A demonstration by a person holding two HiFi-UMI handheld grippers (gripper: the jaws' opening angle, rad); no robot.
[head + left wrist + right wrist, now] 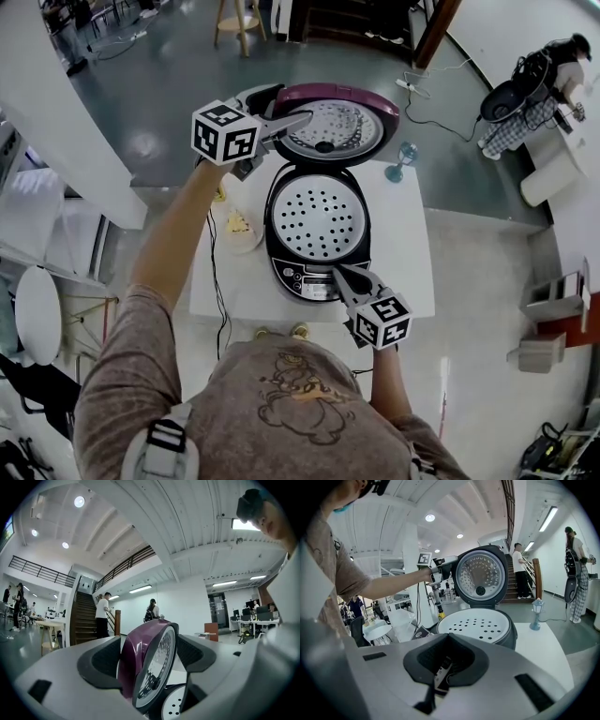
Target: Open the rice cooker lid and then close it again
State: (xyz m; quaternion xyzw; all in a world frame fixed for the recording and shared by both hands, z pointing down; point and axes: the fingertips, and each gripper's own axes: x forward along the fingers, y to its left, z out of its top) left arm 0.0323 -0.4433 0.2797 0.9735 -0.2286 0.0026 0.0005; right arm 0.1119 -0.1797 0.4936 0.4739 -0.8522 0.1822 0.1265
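Observation:
The rice cooker (277,246) stands on a white table (405,267), and a perforated white tray (316,218) shows in its pot. Its maroon lid (333,127) stands up at the back. My left gripper (289,105) is at the lid's left rim, open wide. In the left gripper view the lid (136,660) stands edge-on between the pads with a gap on each side. My right gripper (340,273) is shut, its tip at the cooker's front control panel (305,281). In the right gripper view the right gripper (446,665) faces the tray (478,623) and the raised lid (480,576).
A small blue glass (405,155) stands at the table's far right corner, also visible as the glass (536,611) in the right gripper view. A plate with food (239,228) sits left of the cooker. A black cord (217,291) hangs off the table's left edge. People stand by the stairs.

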